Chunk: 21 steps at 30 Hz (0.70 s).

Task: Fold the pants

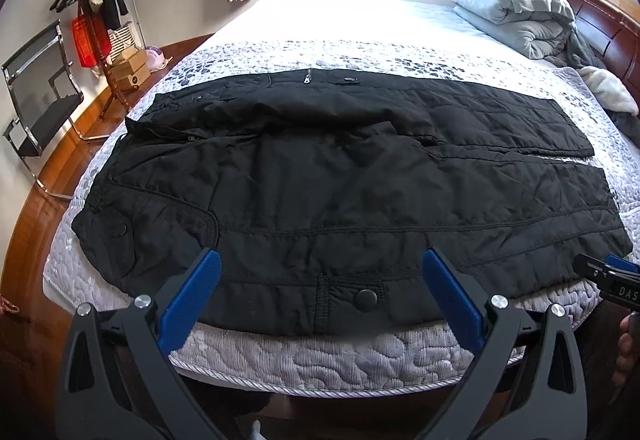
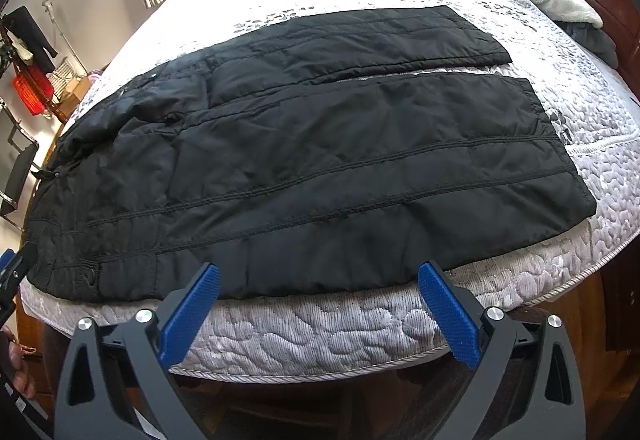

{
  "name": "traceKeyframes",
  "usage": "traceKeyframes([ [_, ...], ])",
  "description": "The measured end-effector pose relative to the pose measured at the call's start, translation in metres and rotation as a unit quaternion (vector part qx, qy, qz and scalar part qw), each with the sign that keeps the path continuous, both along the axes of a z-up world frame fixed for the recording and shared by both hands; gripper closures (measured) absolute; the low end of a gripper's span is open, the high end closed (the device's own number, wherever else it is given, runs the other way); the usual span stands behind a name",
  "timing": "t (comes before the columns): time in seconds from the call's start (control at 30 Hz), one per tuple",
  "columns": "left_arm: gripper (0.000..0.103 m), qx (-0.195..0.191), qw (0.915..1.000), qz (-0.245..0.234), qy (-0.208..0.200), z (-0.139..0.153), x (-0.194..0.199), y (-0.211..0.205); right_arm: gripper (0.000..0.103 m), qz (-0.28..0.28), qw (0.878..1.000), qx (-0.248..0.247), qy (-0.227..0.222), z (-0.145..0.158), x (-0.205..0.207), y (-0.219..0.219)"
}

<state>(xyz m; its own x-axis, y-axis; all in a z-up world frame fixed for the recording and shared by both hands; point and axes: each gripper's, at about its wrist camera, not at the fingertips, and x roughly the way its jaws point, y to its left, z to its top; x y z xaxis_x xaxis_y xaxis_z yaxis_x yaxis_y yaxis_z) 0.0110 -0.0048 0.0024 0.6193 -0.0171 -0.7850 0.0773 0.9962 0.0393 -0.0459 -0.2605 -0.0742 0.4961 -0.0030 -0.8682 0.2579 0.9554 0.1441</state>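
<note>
Black quilted pants [image 1: 340, 192] lie spread flat across the bed, waist to the left and both legs side by side running right. They also show in the right wrist view [image 2: 320, 144], with the leg hems at the right. My left gripper [image 1: 320, 268] is open and empty, at the near edge of the pants close to the waist snap button [image 1: 367, 299]. My right gripper [image 2: 318, 280] is open and empty, at the near edge of the nearer leg. Its tip also shows in the left wrist view [image 1: 608, 272].
The bed has a white quilted cover [image 1: 320, 360]. A folded grey duvet [image 1: 516, 8] and the wooden headboard [image 1: 608, 24] are at the far right. A chair [image 1: 36, 92], coat stand [image 1: 92, 8] and boxes stand on the wooden floor at the left.
</note>
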Motion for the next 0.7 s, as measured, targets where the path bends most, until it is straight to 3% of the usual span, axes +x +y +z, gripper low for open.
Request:
traceKeyframes([
  [0.7,0.003,0.009,0.9999,0.008,0.009,-0.0052,0.0051,0.0015,0.004,-0.002,1.000,0.005,0.012,-0.0081,0.0035,-0.0013],
])
